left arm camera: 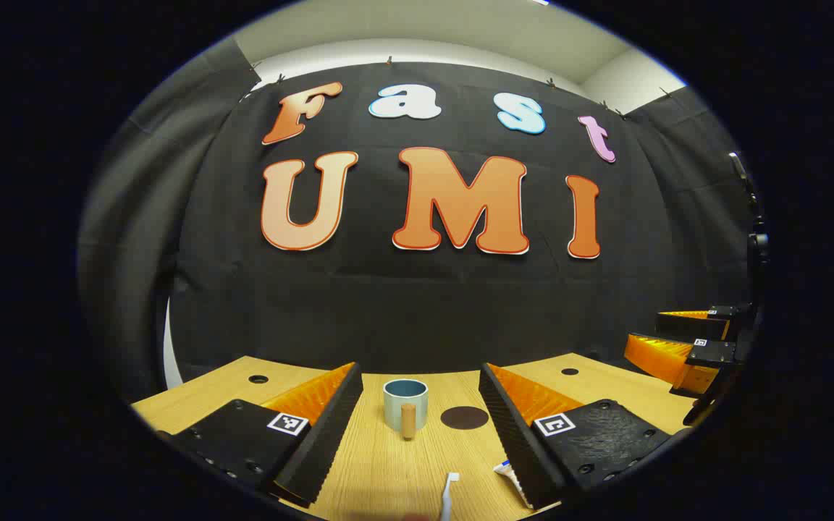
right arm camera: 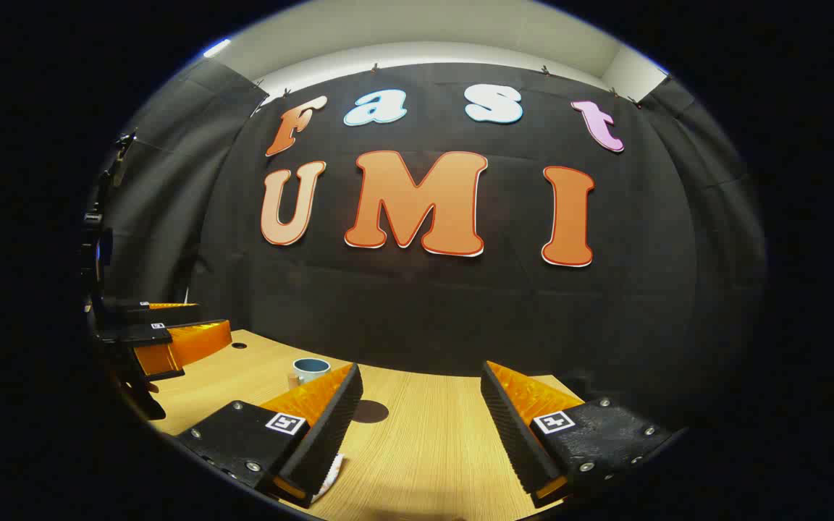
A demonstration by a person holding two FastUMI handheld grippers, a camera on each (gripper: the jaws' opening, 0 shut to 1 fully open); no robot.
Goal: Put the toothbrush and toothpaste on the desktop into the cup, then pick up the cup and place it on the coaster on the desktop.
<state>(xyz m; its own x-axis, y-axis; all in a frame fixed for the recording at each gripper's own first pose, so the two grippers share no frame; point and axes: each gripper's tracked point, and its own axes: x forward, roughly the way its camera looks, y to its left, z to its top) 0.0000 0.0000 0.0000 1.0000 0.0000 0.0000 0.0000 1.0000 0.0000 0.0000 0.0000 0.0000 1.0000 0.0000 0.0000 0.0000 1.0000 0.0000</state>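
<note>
A pale blue cup (left arm camera: 405, 404) with a wooden handle stands upright on the wooden desktop (left arm camera: 388, 463), straight ahead between my left gripper's open fingers. A dark round coaster (left arm camera: 464, 417) lies just right of it. Near the bottom, a white toothbrush (left arm camera: 449, 493) lies on the desk, and the toothpaste (left arm camera: 505, 470) peeks out beside the right finger. My left gripper (left arm camera: 419, 370) holds nothing. My right gripper (right arm camera: 420, 370) is open and holds nothing, with the cup (right arm camera: 310, 370) and coaster (right arm camera: 370, 411) to its left. A white item (right arm camera: 329, 472) is half hidden under its left finger.
Two small cable holes (left arm camera: 258, 378) (left arm camera: 570, 371) sit near the desk's back edge by the black cloth wall. The right gripper (left arm camera: 645, 327) hovers at the far right of the left gripper view; the left gripper (right arm camera: 211, 318) hovers at the far left of the right gripper view.
</note>
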